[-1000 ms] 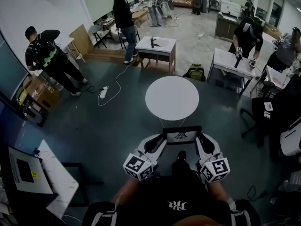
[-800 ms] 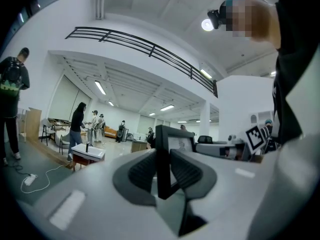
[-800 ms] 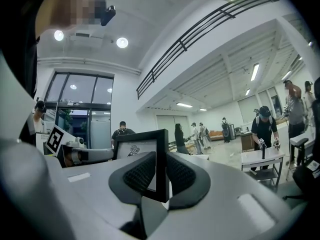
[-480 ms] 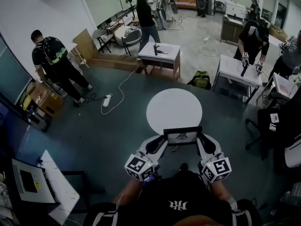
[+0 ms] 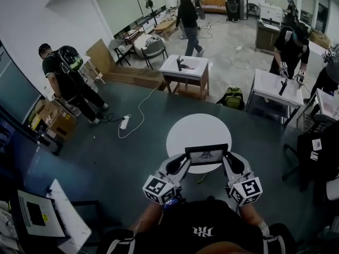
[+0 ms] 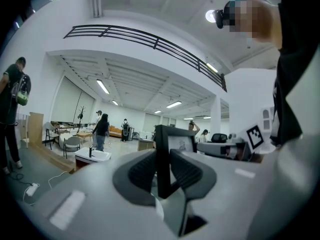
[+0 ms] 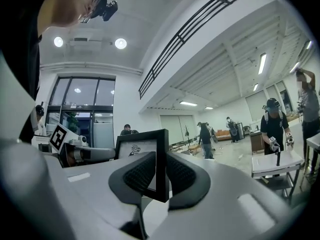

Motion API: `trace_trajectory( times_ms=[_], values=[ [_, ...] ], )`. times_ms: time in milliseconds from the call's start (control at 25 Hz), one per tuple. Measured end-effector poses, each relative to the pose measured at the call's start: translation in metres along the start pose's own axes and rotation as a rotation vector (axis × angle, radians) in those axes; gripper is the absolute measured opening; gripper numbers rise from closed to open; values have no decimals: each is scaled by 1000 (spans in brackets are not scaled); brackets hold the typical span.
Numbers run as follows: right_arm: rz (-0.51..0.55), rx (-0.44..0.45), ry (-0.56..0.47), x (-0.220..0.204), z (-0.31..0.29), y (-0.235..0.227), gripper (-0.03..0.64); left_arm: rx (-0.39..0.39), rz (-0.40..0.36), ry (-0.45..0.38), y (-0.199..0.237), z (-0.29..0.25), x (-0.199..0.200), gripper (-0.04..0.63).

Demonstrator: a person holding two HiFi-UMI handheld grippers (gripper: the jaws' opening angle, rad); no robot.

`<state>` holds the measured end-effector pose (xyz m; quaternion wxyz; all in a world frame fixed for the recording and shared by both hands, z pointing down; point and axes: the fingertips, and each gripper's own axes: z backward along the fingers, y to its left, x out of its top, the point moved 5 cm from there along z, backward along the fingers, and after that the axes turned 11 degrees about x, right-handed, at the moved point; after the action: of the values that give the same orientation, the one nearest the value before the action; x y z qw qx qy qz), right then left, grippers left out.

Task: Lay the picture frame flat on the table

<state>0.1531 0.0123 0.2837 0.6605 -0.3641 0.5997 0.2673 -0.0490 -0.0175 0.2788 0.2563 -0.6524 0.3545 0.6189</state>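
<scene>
A black picture frame [image 5: 206, 155] with a white print stands upright, held between both grippers over the near edge of the round white table [image 5: 186, 129]. My left gripper [image 5: 181, 162] is shut on the frame's left side, and my right gripper [image 5: 230, 161] is shut on its right side. In the left gripper view the frame's [image 6: 173, 143] black edge is pinched between the dark pads of the left gripper [image 6: 162, 170]. Seen from the right gripper view, the frame [image 7: 141, 149] sits the same way in the right gripper [image 7: 161, 176]. The frame's bottom edge is hidden.
Two rectangular white tables [image 5: 185, 66] [image 5: 271, 86] stand beyond the round one, with a green backpack [image 5: 232, 97] between them. A power strip [image 5: 125, 122] and its cable lie on the floor at left. A desk [image 5: 59, 216] is at lower left. Several people stand around the room.
The round table has come closer, from well ahead of the frame to under it. Both grippers keep the same hold on the upright frame.
</scene>
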Motion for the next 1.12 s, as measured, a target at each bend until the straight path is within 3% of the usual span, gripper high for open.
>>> trace_trajectory(
  times_ms=[400,640,800,1120],
  values=[
    [-42,17,54,-21,-88,-27,54,13,19,30,85,-52,-2,83],
    [-35,-125,66,-24,-151,-50,54,-105,59,53,149,-109,-7,83],
    [-33,-234,52,-5,-204,-52,54,-200,77,67,200,-139,14,83],
    [-22,-348,70,-5,-270,-55,54,-332,84,70,272,-189,22,83]
  ],
)
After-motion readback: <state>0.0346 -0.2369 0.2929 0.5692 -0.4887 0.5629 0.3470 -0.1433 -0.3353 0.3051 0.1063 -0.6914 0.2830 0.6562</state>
